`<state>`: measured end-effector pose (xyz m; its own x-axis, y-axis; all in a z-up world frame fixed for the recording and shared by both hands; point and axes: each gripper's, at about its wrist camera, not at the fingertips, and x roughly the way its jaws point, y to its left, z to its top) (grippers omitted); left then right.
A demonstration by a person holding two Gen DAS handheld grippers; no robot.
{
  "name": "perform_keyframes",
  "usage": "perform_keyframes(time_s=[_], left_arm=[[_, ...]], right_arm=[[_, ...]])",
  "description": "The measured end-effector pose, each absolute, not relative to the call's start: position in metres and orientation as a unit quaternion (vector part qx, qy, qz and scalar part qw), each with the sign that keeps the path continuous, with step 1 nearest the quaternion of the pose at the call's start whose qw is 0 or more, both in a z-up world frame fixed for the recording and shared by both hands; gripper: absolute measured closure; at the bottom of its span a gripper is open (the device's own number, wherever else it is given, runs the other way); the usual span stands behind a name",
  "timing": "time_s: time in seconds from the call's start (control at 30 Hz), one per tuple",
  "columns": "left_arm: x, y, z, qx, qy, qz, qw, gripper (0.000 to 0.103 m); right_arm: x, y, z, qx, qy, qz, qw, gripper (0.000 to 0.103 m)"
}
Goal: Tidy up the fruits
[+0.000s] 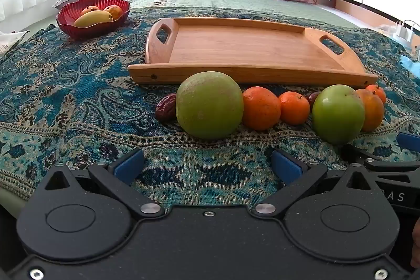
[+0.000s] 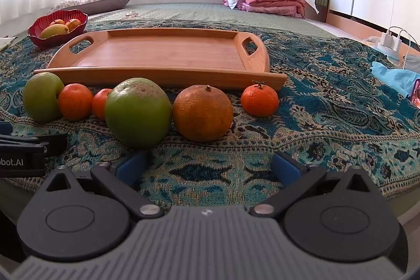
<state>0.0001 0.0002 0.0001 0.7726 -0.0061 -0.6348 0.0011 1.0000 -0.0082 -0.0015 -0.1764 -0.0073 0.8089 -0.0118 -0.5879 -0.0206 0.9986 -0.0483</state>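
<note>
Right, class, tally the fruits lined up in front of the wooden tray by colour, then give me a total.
Green fruits: 2
Orange fruits: 4
Dark brown dates: 2
Total: 8

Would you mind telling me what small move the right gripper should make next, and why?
Probably ease the right gripper forward around the large orange: its jaws are open and empty, the orange lies straight ahead, and the wooden tray behind holds nothing yet.
</note>
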Motion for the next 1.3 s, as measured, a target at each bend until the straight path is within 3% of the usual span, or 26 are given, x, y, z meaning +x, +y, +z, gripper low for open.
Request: perform_keyframes(time_s=[1.3], left_arm=[[0.0001, 0.0001, 0.0002, 0.003, 0.339, 0.0, 0.941, 0.0]], right_arm=[[-0.0014, -0.176, -0.0071, -0.027, 0.309, 0.003, 0.951, 0.0]])
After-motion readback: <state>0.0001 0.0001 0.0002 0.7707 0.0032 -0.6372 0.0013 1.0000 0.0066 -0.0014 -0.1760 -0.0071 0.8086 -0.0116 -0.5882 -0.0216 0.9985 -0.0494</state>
